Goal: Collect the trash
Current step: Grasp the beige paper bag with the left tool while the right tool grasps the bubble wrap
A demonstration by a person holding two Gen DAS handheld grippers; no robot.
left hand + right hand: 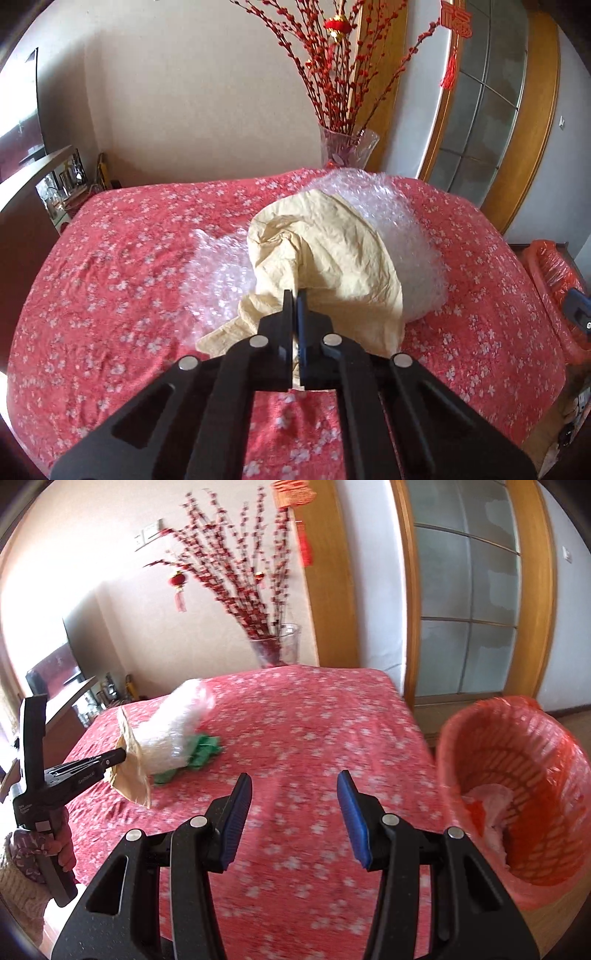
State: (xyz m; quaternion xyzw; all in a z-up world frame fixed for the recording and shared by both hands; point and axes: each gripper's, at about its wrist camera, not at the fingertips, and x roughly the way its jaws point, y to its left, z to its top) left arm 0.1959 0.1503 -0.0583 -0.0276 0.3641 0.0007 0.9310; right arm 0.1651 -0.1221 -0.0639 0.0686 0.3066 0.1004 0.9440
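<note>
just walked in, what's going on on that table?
A person is clearing trash off the red floral tablecloth with a handheld tool in each hand. The left tool is shut on the crumpled yellowish paper, which lies against a wad of bubble wrap; something green lies beside that pile. The right tool is open with nothing between its fingers, above the cloth. An orange-lined basket beside the table already holds some white trash.

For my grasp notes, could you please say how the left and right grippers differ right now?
The left gripper is shut on the crumpled beige paper; the right gripper stands open and holds nothing. The left is at the trash pile; the right hangs over bare red floral tablecloth. Both are black, blue-padded.
</note>
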